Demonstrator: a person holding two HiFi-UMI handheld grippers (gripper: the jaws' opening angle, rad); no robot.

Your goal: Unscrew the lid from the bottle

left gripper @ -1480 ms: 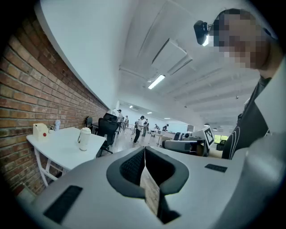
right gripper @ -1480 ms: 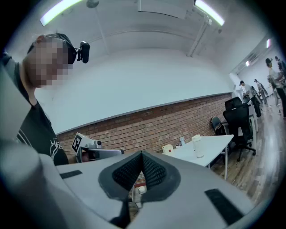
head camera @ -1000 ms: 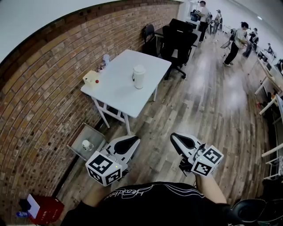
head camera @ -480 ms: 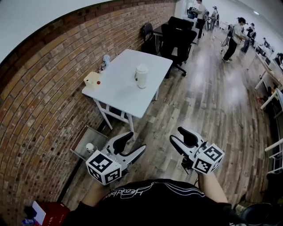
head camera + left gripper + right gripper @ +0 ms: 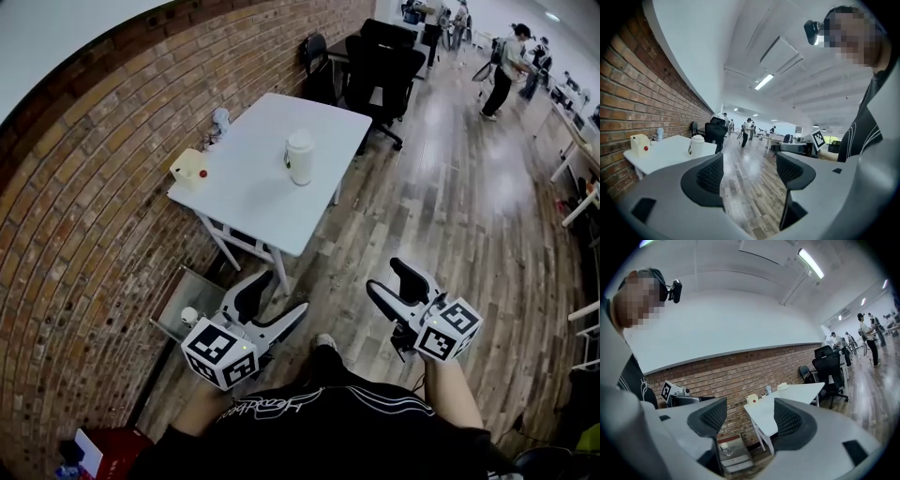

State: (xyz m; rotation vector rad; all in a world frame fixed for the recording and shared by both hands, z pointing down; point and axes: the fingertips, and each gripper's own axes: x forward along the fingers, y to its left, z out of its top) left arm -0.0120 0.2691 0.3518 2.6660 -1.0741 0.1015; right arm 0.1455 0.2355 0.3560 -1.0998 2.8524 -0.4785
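Observation:
A white bottle (image 5: 299, 157) with a white lid stands upright on the white table (image 5: 253, 187), well ahead of me. It also shows in the left gripper view as the bottle (image 5: 696, 146) and in the right gripper view as the bottle (image 5: 782, 386). My left gripper (image 5: 275, 302) hangs low over the wooden floor, short of the table; its jaws are opening with nothing between them (image 5: 750, 171). My right gripper (image 5: 392, 281) is level with it at the right, jaws also opening and empty (image 5: 747, 417). Both are far from the bottle.
A cream box with a red cap (image 5: 190, 167) and a small object (image 5: 219, 119) sit at the table's wall side. Black office chairs (image 5: 380, 66) stand beyond it. A metal tray (image 5: 178, 295) holding a small bottle lies by the brick wall. People walk at the far right (image 5: 511, 56).
Both grippers' jaws have gone from shut to spread apart. Both grippers have edged forward a little, and a shoe now shows on the floor between them.

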